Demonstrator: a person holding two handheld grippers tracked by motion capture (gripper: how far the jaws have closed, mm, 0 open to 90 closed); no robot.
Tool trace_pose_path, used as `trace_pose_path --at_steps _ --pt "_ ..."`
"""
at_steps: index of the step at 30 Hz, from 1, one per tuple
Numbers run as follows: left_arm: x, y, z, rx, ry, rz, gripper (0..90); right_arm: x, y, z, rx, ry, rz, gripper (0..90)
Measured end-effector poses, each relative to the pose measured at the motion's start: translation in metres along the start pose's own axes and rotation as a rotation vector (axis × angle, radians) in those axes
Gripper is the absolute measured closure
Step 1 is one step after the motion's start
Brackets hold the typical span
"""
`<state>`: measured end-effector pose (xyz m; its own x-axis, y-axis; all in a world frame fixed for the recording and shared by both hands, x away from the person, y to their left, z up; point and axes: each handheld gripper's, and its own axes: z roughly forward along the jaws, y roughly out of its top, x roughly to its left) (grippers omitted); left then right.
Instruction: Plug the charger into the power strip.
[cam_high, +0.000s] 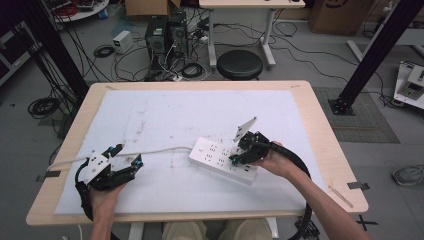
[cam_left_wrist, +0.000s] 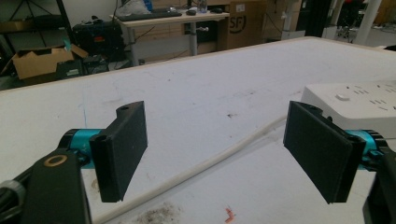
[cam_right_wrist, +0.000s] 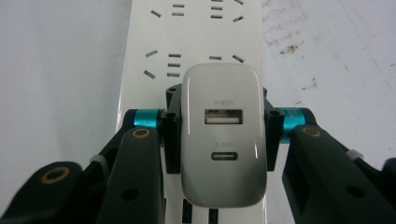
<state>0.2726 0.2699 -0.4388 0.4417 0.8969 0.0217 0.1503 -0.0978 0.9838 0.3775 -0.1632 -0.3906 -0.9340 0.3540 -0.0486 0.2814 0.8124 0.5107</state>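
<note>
Your right gripper is clenched on the white rounded USB charger block, sitting over the white plastic power strip mid-table. Keep it square to the sockets, press straight down. Left gripper hangs released, straddling the white cord; brace the strip if it slides.

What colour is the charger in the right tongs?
White charger, clearest in the right gripper view.

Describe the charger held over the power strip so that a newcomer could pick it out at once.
Start at the white mat on the wooden table, then find the long white power strip lying right of centre. Over its near end, the right gripper clamps a small white charger. Its rounded block with two ports, marked USB-A and USB-C, sets it apart from the flat, slotted strip.
</note>
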Motion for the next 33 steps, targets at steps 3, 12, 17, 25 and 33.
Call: trace_pose_path --at_steps 3,12,17,25,33 --pt "0.000 0.000 0.001 -0.002 0.001 0.000 21.7 -0.002 0.001 0.001 0.002 0.014 0.002 63.8" --pt "-0.001 0.000 0.004 -0.001 -0.002 -0.001 21.8 -0.003 0.004 0.003 0.029 0.018 -0.013 63.8" --pt "0.001 0.000 0.003 -0.002 -0.001 -0.001 21.8 -0.003 -0.006 0.004 -0.048 0.016 0.014 63.8" --pt "0.000 0.000 0.004 -0.010 0.004 -0.002 21.8 -0.002 -0.008 0.006 -0.072 0.007 0.019 63.6" --pt "0.002 -0.001 0.003 -0.015 -0.001 -0.011 21.7 -0.003 -0.006 0.005 -0.058 0.018 0.022 63.1"
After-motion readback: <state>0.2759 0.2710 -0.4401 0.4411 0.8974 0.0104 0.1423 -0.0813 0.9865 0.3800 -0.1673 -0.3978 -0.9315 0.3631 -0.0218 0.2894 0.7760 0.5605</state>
